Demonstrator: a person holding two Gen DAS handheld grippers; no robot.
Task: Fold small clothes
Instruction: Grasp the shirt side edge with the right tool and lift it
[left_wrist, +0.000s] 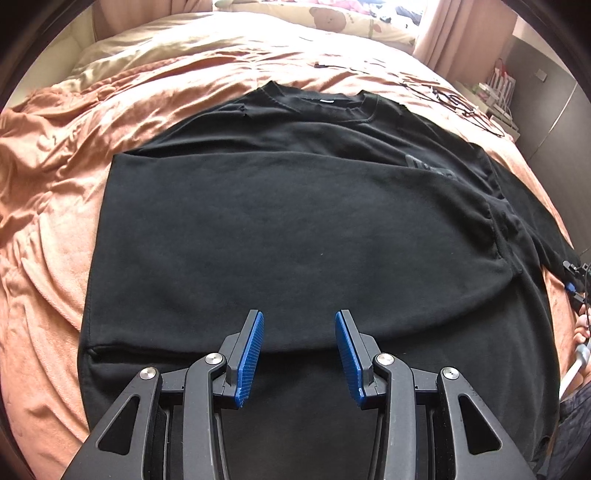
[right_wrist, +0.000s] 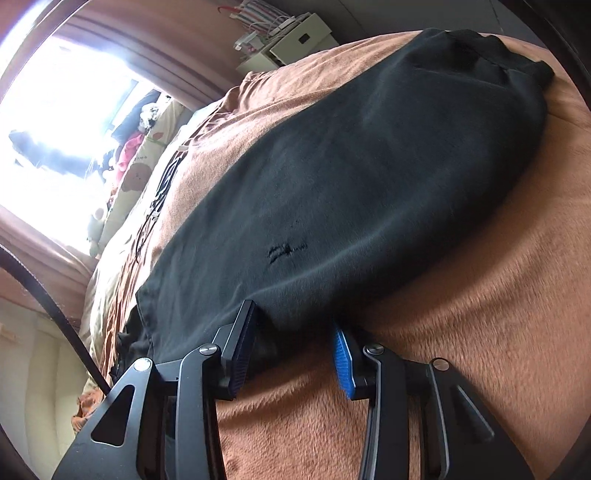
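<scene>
Lying flat on an orange blanket (left_wrist: 44, 206) w/ one side already folded across its body, a black sweatshirt (left_wrist: 280, 229) awaits its next fold as the left gripper (left_wrist: 299, 354) hovers wide open, empty, while the right gripper (right_wrist: 295, 354), also spread wide, straddles its edge, apparently to pinch it.

Black shirt's (left_wrist: 295, 229) lower hem is hidden behind the left gripper (left_wrist: 299, 354); its grey print (left_wrist: 428, 166) is perhaps lettering, mostly covered.

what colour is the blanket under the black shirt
Orange-brown blanket, best seen in the right wrist view; the shirt lies on it.
</scene>
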